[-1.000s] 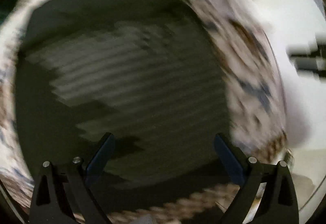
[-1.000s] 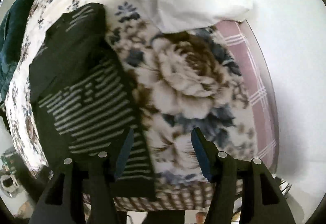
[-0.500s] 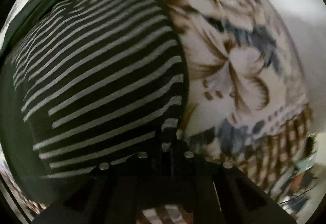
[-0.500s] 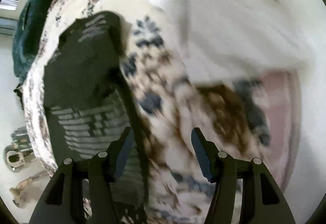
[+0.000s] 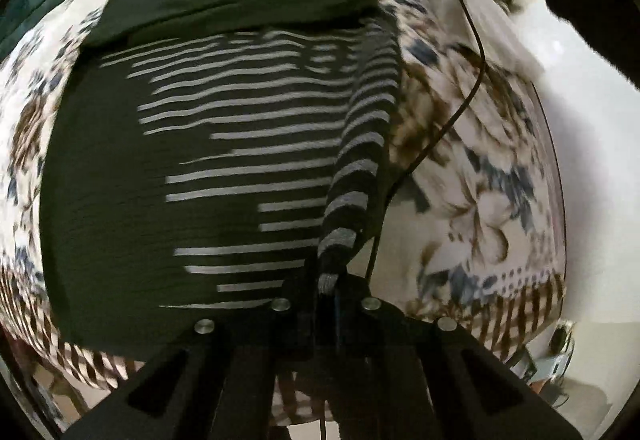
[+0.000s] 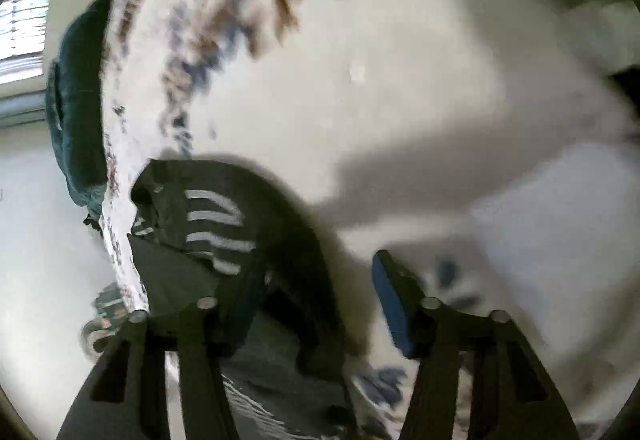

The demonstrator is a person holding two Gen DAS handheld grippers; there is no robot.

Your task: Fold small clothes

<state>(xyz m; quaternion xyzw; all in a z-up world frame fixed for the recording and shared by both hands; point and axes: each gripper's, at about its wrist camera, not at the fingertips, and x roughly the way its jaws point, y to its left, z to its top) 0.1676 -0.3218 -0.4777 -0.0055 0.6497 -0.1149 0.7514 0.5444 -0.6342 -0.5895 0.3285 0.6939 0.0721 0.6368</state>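
My left gripper (image 5: 334,290) is clamped on the lower edge of the black, grey-striped knit garment (image 5: 224,159) on the floral-covered bench (image 5: 480,167), while my right gripper (image 6: 316,280), closing with nothing pinched, nears its far corner, lower left.

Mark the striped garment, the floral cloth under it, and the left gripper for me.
striped garment (image 5: 248,175), left wrist view, on the flat striped middle.
floral cloth (image 5: 488,207), left wrist view, on the large flower print right of the garment.
left gripper (image 5: 329,286), left wrist view, at the fingertips shut on the garment's pinched edge.
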